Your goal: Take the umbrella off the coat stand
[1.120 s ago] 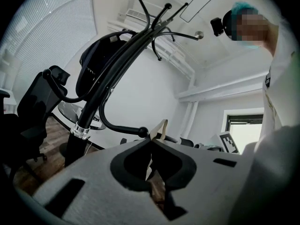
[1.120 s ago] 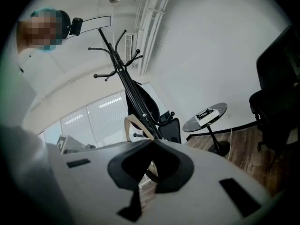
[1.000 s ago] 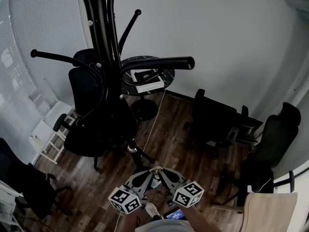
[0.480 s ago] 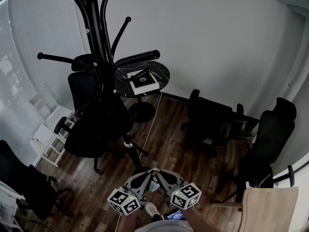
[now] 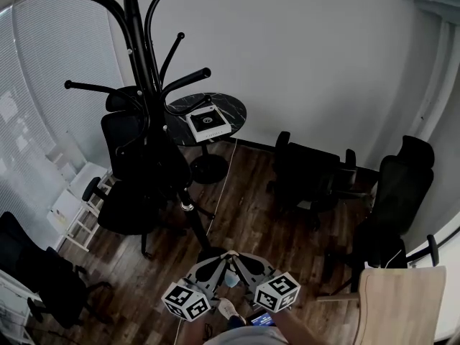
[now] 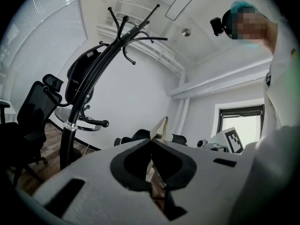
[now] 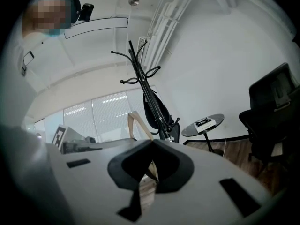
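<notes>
The black coat stand [image 5: 147, 85] rises at the left of the head view, with its base [image 5: 210, 253] on the wood floor just ahead of my grippers. A dark folded umbrella [image 6: 77, 78] hangs along its pole and also shows in the right gripper view as a black umbrella [image 7: 157, 109]. From the head view it merges with the black chair behind it. My left gripper [image 5: 224, 256] and right gripper [image 5: 238, 256] sit low and close together, tips almost touching each other. Both are shut on nothing, well short of the umbrella.
A round black table [image 5: 231, 111] carrying a white box [image 5: 208, 124] stands behind the stand. Black office chairs [image 5: 309, 178] stand along the right wall and another black chair [image 5: 129, 192] stands left of the stand. A wooden chair [image 5: 399, 304] is at lower right, and a white shelf [image 5: 68, 207] stands by the blinds.
The view has drawn back, so the coat stand looks smaller and farther off. Both grippers stay low, shut and side by side.
</notes>
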`<state>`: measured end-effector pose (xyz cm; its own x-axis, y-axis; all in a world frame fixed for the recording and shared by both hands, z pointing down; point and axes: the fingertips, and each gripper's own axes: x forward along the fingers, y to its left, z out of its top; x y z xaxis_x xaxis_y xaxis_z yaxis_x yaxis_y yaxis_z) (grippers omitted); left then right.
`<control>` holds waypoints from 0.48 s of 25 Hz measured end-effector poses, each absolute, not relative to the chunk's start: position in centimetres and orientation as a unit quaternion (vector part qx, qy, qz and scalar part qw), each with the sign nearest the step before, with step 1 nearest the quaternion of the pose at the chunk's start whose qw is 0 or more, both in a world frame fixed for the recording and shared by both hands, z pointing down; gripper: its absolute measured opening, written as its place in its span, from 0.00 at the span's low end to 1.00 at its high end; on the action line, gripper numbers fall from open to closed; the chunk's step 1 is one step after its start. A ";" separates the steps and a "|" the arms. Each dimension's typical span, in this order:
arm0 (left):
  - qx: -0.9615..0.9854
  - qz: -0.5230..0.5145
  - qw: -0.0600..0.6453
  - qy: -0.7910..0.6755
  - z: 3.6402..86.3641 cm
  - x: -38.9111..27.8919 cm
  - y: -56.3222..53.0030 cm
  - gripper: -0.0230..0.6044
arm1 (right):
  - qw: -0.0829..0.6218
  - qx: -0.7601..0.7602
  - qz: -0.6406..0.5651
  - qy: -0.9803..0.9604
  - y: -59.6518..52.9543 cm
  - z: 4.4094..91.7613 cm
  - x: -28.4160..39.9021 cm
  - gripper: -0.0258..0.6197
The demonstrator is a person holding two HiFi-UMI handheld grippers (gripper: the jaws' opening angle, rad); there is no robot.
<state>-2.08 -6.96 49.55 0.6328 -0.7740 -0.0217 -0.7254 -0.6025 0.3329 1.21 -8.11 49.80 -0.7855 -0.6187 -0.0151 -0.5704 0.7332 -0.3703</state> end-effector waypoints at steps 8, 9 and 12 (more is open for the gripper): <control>0.896 -0.084 0.140 -0.413 48.7 0.4 -4.2 0.07 | 0.069 -0.330 -0.163 0.927 -5.0 48.9 3.7 0.06; 0.896 -0.085 0.139 -0.413 48.6 0.7 -3.9 0.07 | 0.069 -0.331 -0.161 0.927 -4.6 48.8 4.0 0.06; 0.896 -0.087 0.140 -0.413 48.3 1.6 -3.0 0.07 | 0.068 -0.332 -0.156 0.928 -3.6 48.5 4.9 0.06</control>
